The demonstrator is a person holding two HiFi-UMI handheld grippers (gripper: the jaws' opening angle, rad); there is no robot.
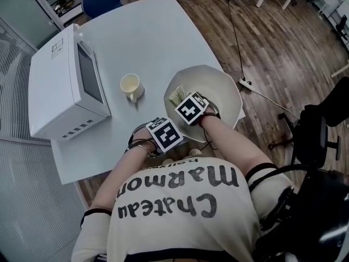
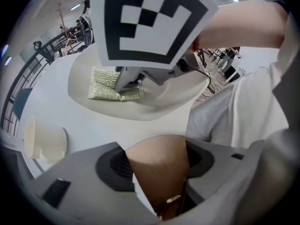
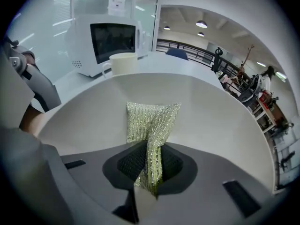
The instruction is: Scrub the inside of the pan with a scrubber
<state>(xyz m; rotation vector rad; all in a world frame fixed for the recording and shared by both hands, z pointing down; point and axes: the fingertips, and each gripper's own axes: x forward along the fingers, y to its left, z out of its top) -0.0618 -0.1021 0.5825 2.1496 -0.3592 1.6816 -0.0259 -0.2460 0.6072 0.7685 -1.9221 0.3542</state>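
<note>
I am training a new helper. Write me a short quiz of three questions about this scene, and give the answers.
1. What does the right claw grip? A) spoon B) scrubber C) lid
2. True or false: the left claw is empty.
3. Fill in: the scrubber is inside the ___.
Key: 1 B; 2 false, it clamps a brown handle; 3 pan.

White T-shirt (image 1: 180,222), black lettering; grey left tongs (image 2: 157,172), right tongs (image 3: 150,172); checkered marker cubes (image 1: 164,134).
</note>
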